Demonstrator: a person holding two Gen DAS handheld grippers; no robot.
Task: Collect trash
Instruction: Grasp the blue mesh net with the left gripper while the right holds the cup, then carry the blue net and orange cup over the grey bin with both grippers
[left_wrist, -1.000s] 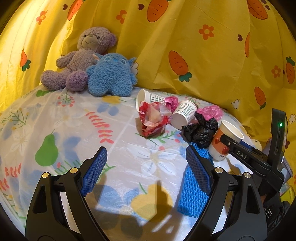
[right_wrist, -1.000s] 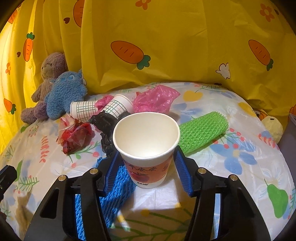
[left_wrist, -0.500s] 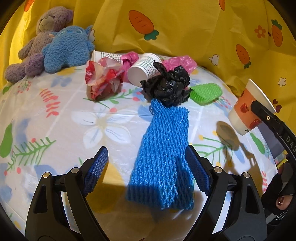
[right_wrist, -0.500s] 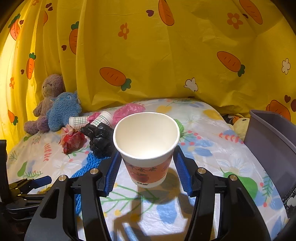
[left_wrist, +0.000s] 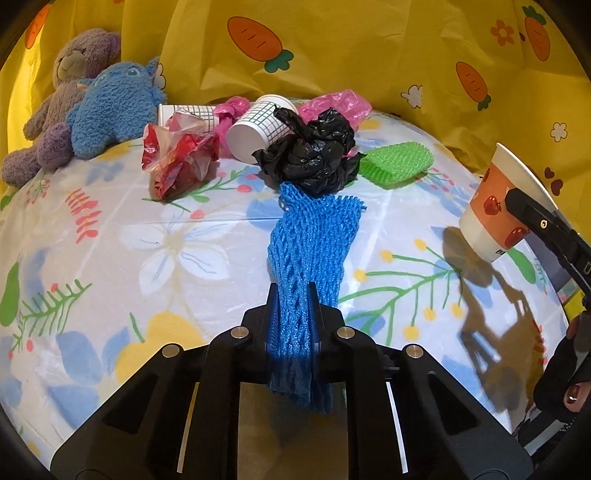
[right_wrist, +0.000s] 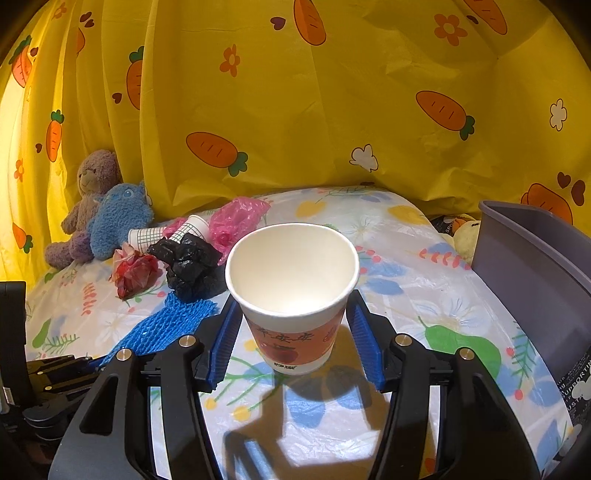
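Observation:
My left gripper (left_wrist: 293, 295) is closing on the near end of a blue foam net (left_wrist: 314, 243) that lies on the flowered tablecloth; the pads squeeze it. Beyond the net sit a crumpled black bag (left_wrist: 314, 155), a red wrapper (left_wrist: 177, 158), two checked paper cups (left_wrist: 258, 127), pink bags (left_wrist: 336, 105) and a green foam net (left_wrist: 397, 160). My right gripper (right_wrist: 291, 325) is shut on an upright orange-and-white paper cup (right_wrist: 291, 291), held above the table; the same cup (left_wrist: 491, 206) shows at the right of the left wrist view.
A grey bin (right_wrist: 535, 266) stands at the table's right edge. A purple teddy bear (left_wrist: 62, 96) and a blue plush toy (left_wrist: 114, 107) sit at the back left against the yellow carrot-print curtain. A yellow plush toy (right_wrist: 465, 236) lies behind the bin.
My left gripper came forward and down over the blue net and its jaws went from wide open to pinching the net. My right gripper carried the cup to the right, bringing the grey bin into view.

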